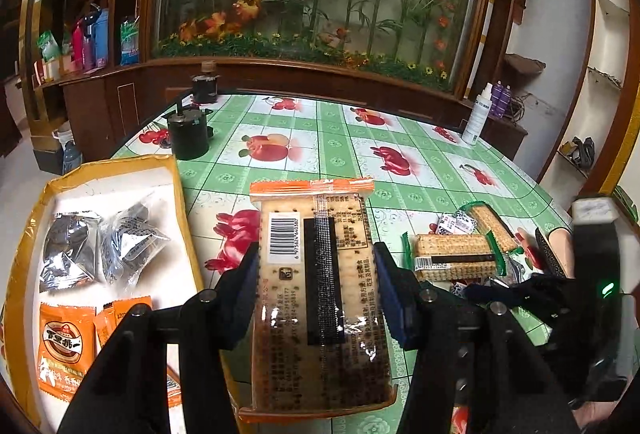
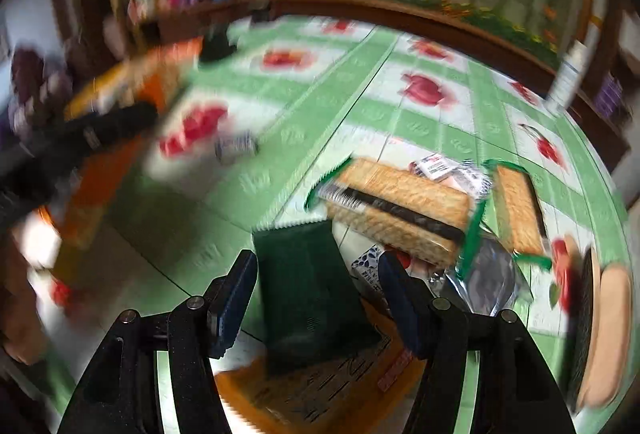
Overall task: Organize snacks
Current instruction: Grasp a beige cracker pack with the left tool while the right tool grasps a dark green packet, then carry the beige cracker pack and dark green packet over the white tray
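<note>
Two hand-held grippers in use. My left hand-held gripper [image 1: 316, 290] is clenched on an orange cracker pack [image 1: 320, 294], held at frame centre above the bench [image 1: 340, 149]; sorting tray [image 1: 176, 193] sits lower left, holding like-coloured packets. Step in hand, I judge: carrying to tray. My right hand-held gripper [image 2: 318, 298] straddles a dark green packet [image 2: 308, 290]; pads look clear of it, blur noted. Next move calls for lowering leftward, then release

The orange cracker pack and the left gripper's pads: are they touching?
Touching. The left wrist view shows both blue pads of the left gripper pressed against the long sides of the orange cracker pack, held above the table.
</note>
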A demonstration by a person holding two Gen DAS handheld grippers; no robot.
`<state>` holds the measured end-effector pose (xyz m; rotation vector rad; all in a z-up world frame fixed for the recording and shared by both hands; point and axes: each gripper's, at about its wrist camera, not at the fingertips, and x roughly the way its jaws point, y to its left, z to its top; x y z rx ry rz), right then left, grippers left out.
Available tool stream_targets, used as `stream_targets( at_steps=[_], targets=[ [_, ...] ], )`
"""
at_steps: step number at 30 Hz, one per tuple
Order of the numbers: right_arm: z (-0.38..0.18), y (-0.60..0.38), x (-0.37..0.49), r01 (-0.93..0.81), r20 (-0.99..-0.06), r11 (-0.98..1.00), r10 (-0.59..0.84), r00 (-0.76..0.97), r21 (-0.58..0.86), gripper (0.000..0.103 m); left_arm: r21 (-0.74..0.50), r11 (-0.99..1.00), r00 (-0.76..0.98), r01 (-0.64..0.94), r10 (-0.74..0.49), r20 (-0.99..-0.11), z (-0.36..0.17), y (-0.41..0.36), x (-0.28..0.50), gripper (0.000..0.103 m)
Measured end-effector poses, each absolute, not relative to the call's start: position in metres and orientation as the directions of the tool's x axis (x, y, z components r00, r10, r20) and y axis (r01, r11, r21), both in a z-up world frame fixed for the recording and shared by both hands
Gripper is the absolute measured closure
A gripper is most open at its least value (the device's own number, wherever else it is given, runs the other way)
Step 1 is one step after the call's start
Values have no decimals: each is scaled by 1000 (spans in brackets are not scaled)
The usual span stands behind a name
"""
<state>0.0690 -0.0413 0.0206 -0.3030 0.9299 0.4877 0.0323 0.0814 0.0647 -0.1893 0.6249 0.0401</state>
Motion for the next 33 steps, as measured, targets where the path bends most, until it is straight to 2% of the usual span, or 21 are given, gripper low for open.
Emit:
stream_targets(
  at_steps=[3, 5, 7, 12, 17, 27, 33],
  targets=[
    [16, -44, 67, -556, -813, 828, 278, 511, -66, 36, -164, 982, 803, -91, -25, -596, 61, 81, 35, 50],
    [16, -49, 64, -552, -805, 830, 276, 526, -75, 53, -160, 983, 795, -89, -26, -606, 58, 80, 37, 50],
    [17, -51, 62, -548, -806, 832, 265, 530, -87, 55, -157, 984, 791, -89, -26, -611, 57, 79, 39, 50],
    [21, -45, 51, -543, -790, 833, 257, 557, -111, 56, -149, 984, 794, -98, -13, -607, 56, 79, 38, 50],
    [39, -50, 47, -514, -742, 856, 310, 594, -54, 56, -148, 984, 802, -94, -13, -598, 58, 78, 35, 50],
    [55, -60, 51, -417, -671, 908, 328, 665, 32, 55, -123, 989, 804, -87, -3, -595, 57, 72, 32, 50],
    [54, -61, 53, -405, -675, 913, 332, 659, 54, 55, -115, 990, 804, -84, -1, -595, 56, 70, 33, 50]
  ],
)
